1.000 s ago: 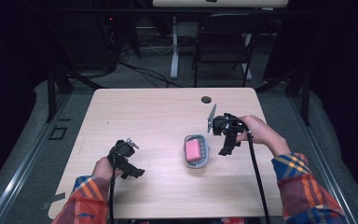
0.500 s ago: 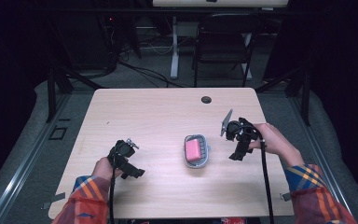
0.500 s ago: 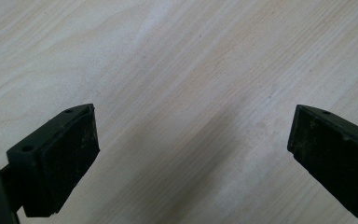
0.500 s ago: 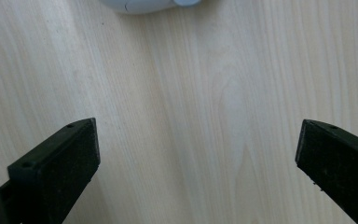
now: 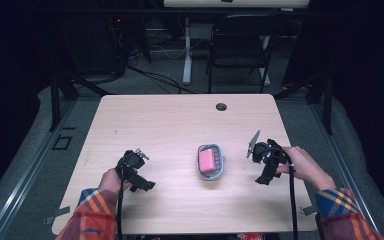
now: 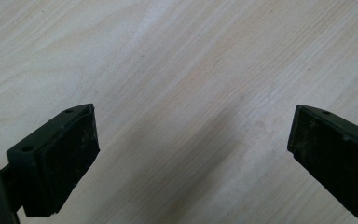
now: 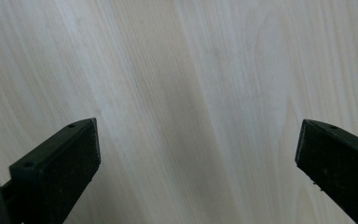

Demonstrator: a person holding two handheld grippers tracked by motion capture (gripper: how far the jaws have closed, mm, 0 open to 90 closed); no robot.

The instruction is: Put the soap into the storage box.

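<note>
From the high view, a pink soap bar (image 5: 208, 160) sits in a grey dish (image 5: 222, 167) near the table's (image 5: 170, 120) front-middle, between the left hand-held gripper (image 5: 141, 181) and the right hand-held gripper (image 5: 261, 172). Each gripper view shows its jaws spread wide over bare wood. The soap is probably slick, so an off-centre pinch could shove the dish or squirt the bar out.

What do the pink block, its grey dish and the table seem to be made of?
Pink rectangular block: probably soap or sponge, matte, too small to tell. Grey slotted dish: likely plastic, dull and smooth. Pale tabletop: wood or wood-look laminate, visible grain with a soft sheen.
</note>
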